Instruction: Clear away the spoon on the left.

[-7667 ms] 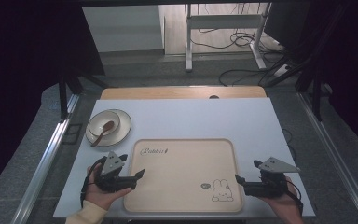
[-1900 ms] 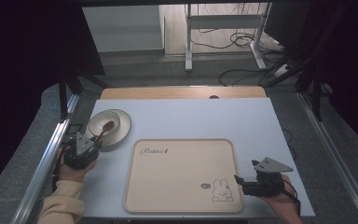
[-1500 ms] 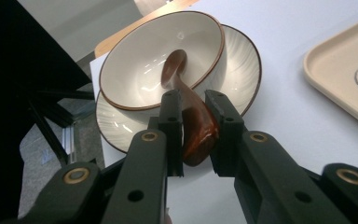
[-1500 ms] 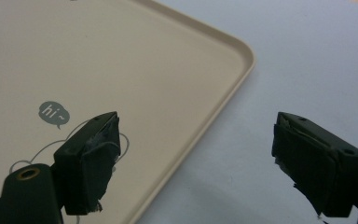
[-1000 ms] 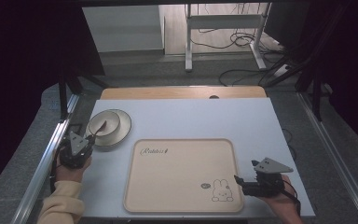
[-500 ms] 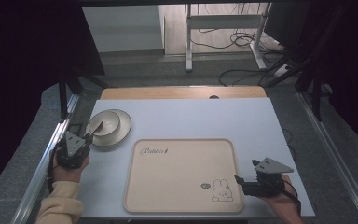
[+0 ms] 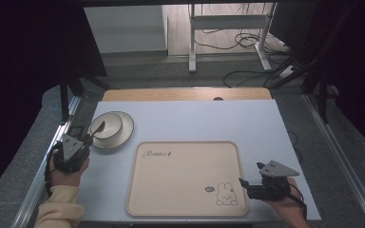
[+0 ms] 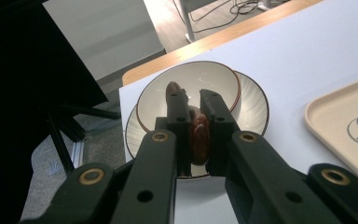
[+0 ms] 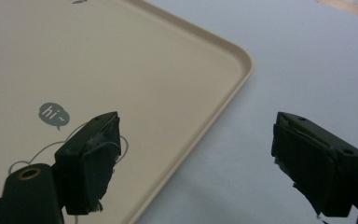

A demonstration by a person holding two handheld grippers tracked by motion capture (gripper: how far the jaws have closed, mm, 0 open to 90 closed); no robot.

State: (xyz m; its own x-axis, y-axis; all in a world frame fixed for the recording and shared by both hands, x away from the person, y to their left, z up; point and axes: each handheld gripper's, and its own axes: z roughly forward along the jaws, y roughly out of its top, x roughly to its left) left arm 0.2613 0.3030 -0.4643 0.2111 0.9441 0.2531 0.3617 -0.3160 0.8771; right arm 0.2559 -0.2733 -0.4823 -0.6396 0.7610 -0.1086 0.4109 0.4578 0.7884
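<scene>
A white bowl [image 7: 109,123] with a dark rim stands on a white plate [image 7: 125,134] at the table's left. A brown spoon [image 7: 97,127] leans in the bowl. My left gripper [image 7: 88,139] sits just in front of the bowl, shut on the spoon's handle. In the left gripper view the glossy brown spoon [image 8: 198,135] is pinched between the jaws of the left gripper [image 8: 195,100], over the bowl [image 8: 223,77] and plate [image 8: 255,105]. My right gripper [image 7: 242,182] rests open at the lower right corner of the beige tray [image 7: 185,171], holding nothing.
The tray [image 9: 121,60] carries a rabbit drawing [image 7: 226,194] and a printed word, and is otherwise bare. The right gripper [image 9: 196,123] straddles the tray's right edge. A wooden strip [image 7: 185,94] runs along the table's far side. Metal rails flank both sides.
My left gripper went from the tray's left edge to the bowl, closed on the spoon, and has drawn back slightly toward the person. The right gripper has stayed put.
</scene>
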